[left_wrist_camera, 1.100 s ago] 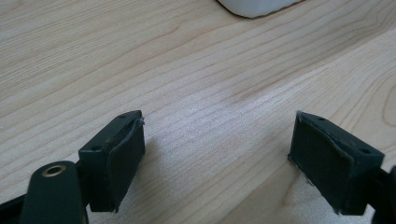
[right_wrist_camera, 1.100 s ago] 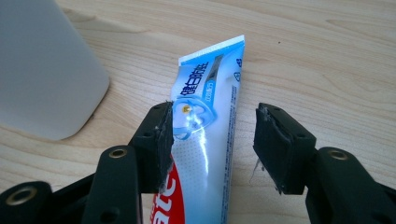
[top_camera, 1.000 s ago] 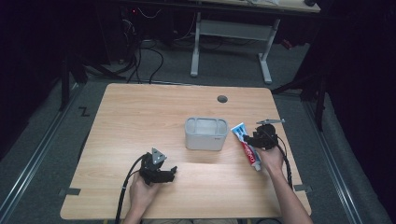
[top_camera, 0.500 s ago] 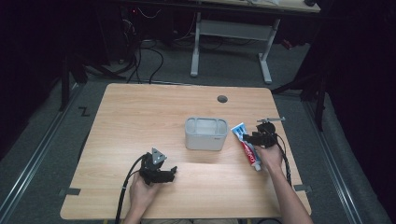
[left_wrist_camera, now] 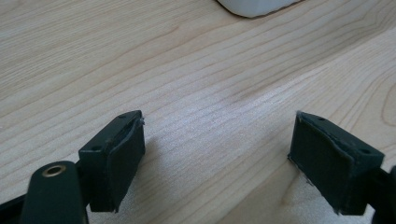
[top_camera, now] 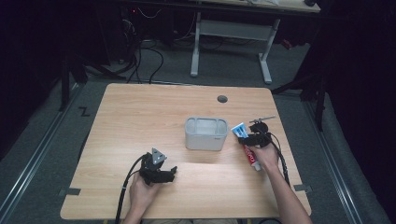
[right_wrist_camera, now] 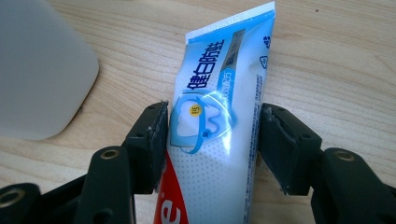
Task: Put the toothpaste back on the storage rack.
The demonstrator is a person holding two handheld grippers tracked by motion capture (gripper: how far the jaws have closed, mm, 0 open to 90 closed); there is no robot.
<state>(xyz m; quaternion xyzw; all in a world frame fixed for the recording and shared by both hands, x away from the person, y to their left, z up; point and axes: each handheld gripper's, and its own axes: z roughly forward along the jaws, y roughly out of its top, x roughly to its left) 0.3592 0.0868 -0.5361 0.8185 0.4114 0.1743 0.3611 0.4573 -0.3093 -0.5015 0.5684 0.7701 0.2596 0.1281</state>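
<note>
A toothpaste tube lying near the right edge of the bench carries the only readable print. In the right gripper view, large dark blue Chinese characters, 健白防蛀, run along its light blue upper part toward the flat crimped end. Beside them runs a line of smaller pale characters, too faint to read. Below sits a drawing of a white tooth ringed by a blue swirl, with a small yellow dot holding one tiny character, illegible. Two small recycling-style symbols stand near the tube's edge. White letters on the red lower part are cut off.
</note>
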